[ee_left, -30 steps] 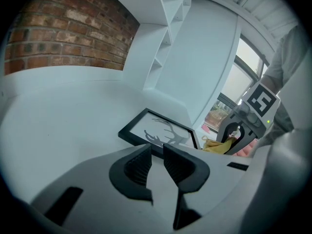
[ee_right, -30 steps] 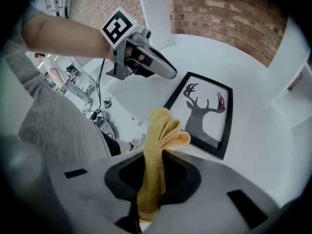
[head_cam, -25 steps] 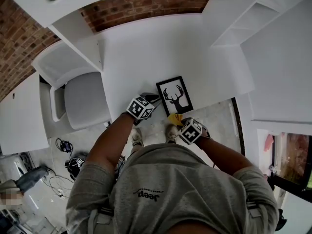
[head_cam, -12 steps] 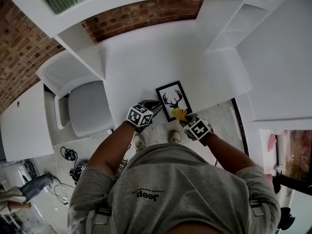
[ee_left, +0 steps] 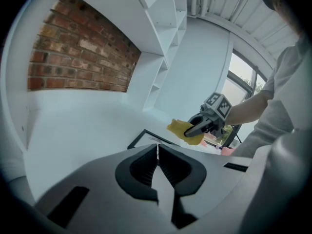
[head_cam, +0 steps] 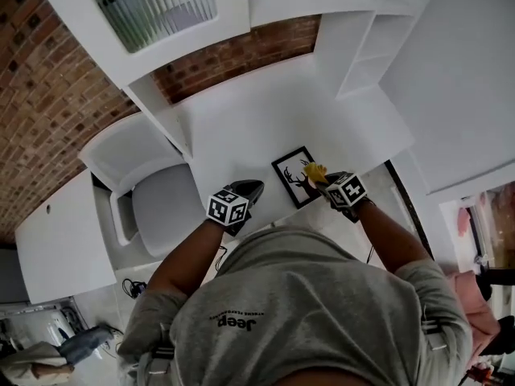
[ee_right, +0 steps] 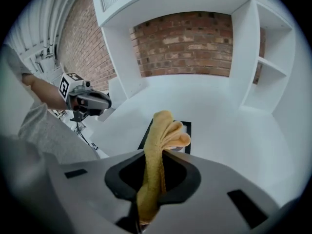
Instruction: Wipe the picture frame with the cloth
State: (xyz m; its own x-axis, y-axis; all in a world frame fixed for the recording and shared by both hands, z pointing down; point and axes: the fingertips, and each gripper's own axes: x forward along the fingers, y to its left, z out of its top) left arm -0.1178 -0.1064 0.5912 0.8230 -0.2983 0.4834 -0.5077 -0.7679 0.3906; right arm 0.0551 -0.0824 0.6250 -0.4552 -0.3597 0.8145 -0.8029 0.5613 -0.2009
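White desk [head_cam: 241, 127] | our right gripper [head_cam: 324, 181] pinches cloth [head_cam: 314, 170] over right edge of picture frame [head_cam: 291, 177] | left gripper [head_cam: 249, 188] closed, empty, farther left.

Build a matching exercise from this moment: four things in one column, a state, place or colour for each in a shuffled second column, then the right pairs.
Things:
1. left gripper
2. right gripper
3. picture frame
4. chair seat

Descriptions:
A. lying flat on the white desk
B. shut on the cloth
C. grey, beside the desk
D. shut, nothing between its jaws

Pairs: 1-D, 2-B, 3-A, 4-C
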